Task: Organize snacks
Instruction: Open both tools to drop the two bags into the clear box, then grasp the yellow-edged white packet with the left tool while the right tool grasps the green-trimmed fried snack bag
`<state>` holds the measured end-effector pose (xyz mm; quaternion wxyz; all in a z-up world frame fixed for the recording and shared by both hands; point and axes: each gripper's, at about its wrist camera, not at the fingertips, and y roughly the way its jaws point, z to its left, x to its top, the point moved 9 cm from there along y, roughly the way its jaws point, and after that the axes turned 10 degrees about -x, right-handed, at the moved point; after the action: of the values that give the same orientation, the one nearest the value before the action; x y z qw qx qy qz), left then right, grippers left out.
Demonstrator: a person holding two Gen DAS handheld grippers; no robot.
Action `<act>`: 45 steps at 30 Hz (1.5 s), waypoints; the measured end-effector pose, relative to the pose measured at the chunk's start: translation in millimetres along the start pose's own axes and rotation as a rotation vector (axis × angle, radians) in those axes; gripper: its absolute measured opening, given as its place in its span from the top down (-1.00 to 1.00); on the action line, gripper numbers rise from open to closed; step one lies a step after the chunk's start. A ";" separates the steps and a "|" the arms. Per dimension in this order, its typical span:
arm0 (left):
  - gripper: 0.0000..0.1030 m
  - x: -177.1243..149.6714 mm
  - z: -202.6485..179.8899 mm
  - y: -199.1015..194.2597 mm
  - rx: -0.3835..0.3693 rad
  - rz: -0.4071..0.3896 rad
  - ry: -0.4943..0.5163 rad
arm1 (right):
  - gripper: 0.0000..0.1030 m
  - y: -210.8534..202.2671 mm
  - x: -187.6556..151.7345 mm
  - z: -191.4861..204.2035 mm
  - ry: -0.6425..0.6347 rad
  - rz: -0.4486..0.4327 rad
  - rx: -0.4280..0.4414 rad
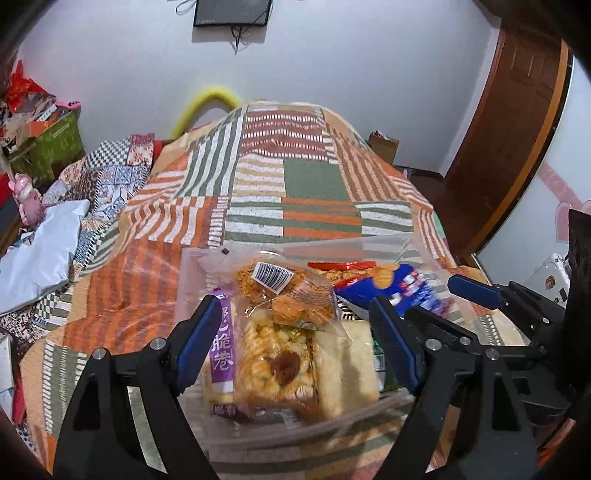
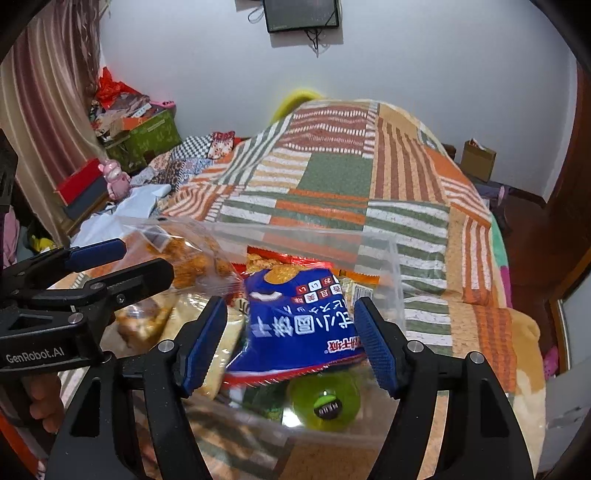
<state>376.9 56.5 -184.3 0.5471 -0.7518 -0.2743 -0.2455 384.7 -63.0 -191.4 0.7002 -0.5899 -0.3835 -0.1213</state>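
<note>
A clear plastic bin [image 1: 207, 258] of snacks sits on the patchwork bed. The left tool [image 1: 295, 336], released, straddles a clear pastry packet [image 1: 280, 354] lying lengthwise near-to-far. The right tool [image 2: 291, 339], also released, flanks the blue cracker bag [image 2: 299, 317].

Black hand-held gripper [image 1: 299, 343], ribbed blue pads [image 1: 199, 339]

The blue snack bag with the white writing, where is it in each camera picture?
Left wrist view: the blue snack bag lies at the right side of the clear bin, just beyond the left gripper.
Right wrist view: the bag sits low in the middle, between the open jaws of the right gripper.
Shared landmark: the black screen on the wall.
</note>
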 end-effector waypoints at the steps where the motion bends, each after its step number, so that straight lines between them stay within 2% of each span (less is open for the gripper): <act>1: -0.60 0.3 -1.6 -5.2 0.001 -0.005 0.004 | -0.32 -6.5 0.5 -0.4 -0.001 -0.008 0.000; 7: -0.60 -3.7 -10.9 -41.3 0.008 -0.034 0.024 | -0.35 -39.6 2.7 -2.7 -0.002 -0.056 -0.006; 13: -0.60 -21.5 -11.6 -77.3 0.014 -0.044 0.014 | -0.41 -75.0 -4.0 -2.1 0.011 -0.097 0.011; 22: -0.60 -81.2 13.7 -107.0 0.061 0.019 -0.040 | -0.42 -102.6 -39.8 16.4 -0.025 -0.091 0.017; 26: -0.60 -117.3 27.6 -110.3 0.082 0.071 -0.073 | -0.43 -102.0 -64.7 28.3 -0.035 -0.051 0.041; 32: -0.60 -157.3 36.2 -107.1 0.100 0.134 -0.070 | -0.43 -89.1 -99.2 49.7 -0.068 0.026 0.086; 43: -0.60 -179.2 45.2 -95.2 0.095 0.170 -0.065 | -0.43 -44.7 -128.1 89.9 -0.150 0.158 0.154; 45: -0.60 -179.7 49.4 -92.4 0.090 0.173 -0.076 | -0.55 -39.5 -129.5 93.5 -0.164 0.172 0.152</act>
<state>186.3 101.2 -254.9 0.5888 -0.7559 -0.2397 -0.1562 235.7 -24.4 -249.5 0.7169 -0.5739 -0.3956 0.0171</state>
